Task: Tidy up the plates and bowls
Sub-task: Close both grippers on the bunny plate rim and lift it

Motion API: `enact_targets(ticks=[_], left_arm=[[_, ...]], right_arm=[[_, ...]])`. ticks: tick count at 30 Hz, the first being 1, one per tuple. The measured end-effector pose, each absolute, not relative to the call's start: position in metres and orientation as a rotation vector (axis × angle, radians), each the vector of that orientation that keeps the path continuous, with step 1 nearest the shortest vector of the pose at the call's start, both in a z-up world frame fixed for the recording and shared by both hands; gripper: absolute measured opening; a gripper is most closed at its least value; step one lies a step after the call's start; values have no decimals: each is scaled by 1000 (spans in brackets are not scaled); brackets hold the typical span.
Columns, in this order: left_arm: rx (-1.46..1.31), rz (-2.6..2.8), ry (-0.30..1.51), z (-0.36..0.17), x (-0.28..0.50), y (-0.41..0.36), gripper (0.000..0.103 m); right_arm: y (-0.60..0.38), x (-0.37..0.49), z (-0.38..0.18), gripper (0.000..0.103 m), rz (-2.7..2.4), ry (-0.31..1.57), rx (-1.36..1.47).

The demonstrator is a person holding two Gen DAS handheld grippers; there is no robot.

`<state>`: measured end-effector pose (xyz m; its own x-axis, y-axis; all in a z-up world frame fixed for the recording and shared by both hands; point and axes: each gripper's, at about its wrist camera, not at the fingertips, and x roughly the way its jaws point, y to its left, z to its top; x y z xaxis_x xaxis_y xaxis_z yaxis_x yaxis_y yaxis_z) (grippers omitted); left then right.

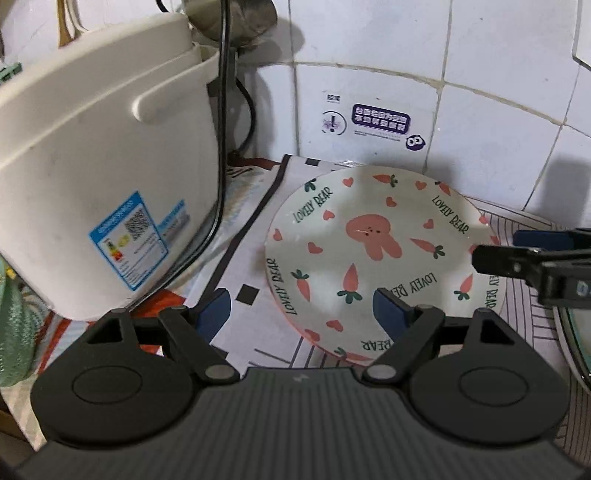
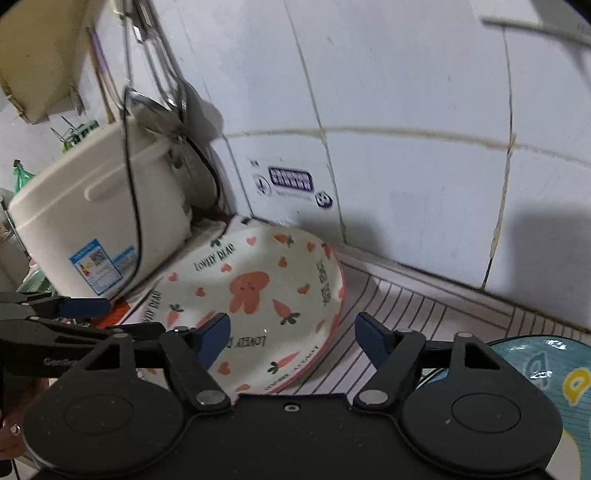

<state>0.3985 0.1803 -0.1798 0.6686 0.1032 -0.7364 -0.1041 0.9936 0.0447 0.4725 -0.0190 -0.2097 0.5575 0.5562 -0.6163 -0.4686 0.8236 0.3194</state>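
Observation:
A white plate with pink rabbit, carrots and "LOVELY BEAR" lettering (image 1: 369,254) lies on the patterned counter cover by the tiled wall; it also shows in the right wrist view (image 2: 258,295). My left gripper (image 1: 299,314) is open, its right finger over the plate's near rim. My right gripper (image 2: 291,338) is open and empty, its left finger over the plate's near right edge; it enters the left wrist view from the right (image 1: 517,251). A teal patterned plate (image 2: 554,380) lies at the lower right.
A white rice cooker (image 1: 99,170) with a black cord stands left of the plate. A metal ladle (image 1: 232,22) hangs on the tiled wall (image 1: 480,110) behind. A green woven thing (image 1: 14,317) sits at the far left.

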Motion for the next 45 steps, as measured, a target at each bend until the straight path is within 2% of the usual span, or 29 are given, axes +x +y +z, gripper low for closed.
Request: enact_targets(ticks=[6, 9, 11, 14, 15, 16, 17, 22, 29, 45], left_arm=[[-55, 115, 863, -187, 409, 186, 84], [-69, 104, 888, -193, 413, 186, 81], [-78, 104, 907, -196, 416, 186, 67], [-123, 103, 927, -201, 418, 191, 52], [-156, 97, 924, -202, 417, 194, 48], [-183, 91, 924, -202, 417, 197, 40], [-206, 87, 924, -201, 417, 199, 34], [-255, 96, 938, -201, 421, 204, 32], [-190, 96, 950, -195, 422, 196, 32], [-56, 28, 896, -128, 386, 149, 31]], right_arm=[[-18, 490, -220, 67, 598, 822, 137], [-18, 497, -225, 62, 599, 845, 156], [-17, 502, -228, 57, 600, 860, 165], [-14, 508, -231, 42, 606, 901, 163], [-13, 510, -232, 31, 614, 916, 161], [-13, 512, -233, 24, 614, 928, 158], [-13, 514, -234, 23, 612, 940, 156], [-20, 522, -237, 19, 642, 980, 215], [-20, 525, -236, 20, 663, 1001, 231], [-58, 467, -203, 22, 691, 896, 268]])
